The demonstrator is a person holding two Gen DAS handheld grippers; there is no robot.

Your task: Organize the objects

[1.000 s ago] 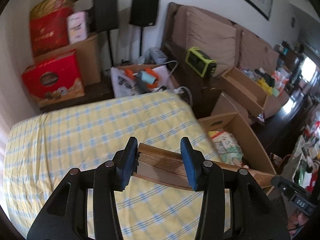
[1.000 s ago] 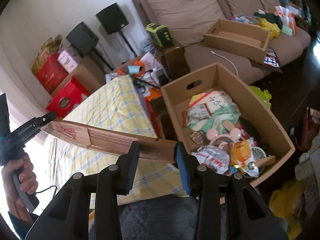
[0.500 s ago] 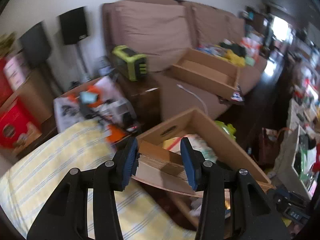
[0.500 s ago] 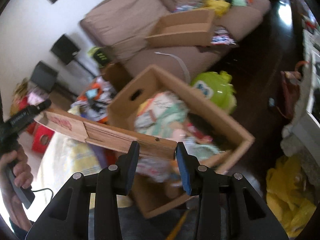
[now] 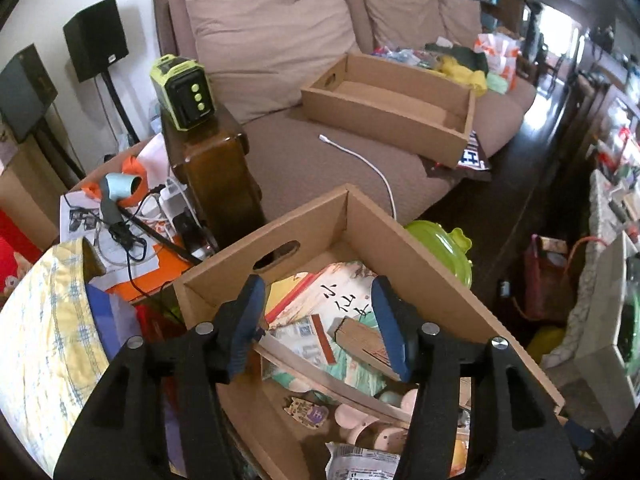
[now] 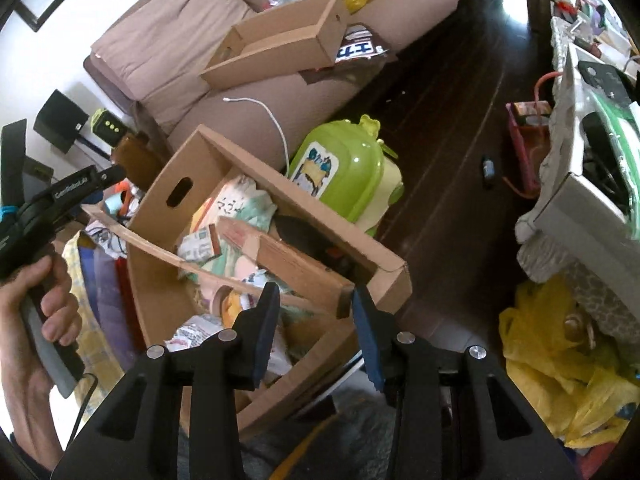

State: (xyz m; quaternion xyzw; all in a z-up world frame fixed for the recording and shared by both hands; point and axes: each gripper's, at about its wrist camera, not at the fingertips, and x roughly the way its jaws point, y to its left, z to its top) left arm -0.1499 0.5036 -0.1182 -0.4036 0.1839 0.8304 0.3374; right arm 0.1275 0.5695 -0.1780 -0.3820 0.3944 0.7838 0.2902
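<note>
A long folded wooden fan lies slanted inside the open cardboard box, its loose outer slat sticking out over the box's left edge. In the left wrist view the fan rests on packets in the box. My left gripper is open and empty above the box. My right gripper is open, its jaws apart on either side of the fan's near end without touching it.
A green plastic case sits on the floor beside the box. A brown sofa holds a shallow cardboard tray. A yellow checked bed is at the left. Yellow bags and a cluttered table stand right.
Both grippers carried the fan from over the bed to the box, then opened. The fan now lies in the box, its outer slat splayed.
</note>
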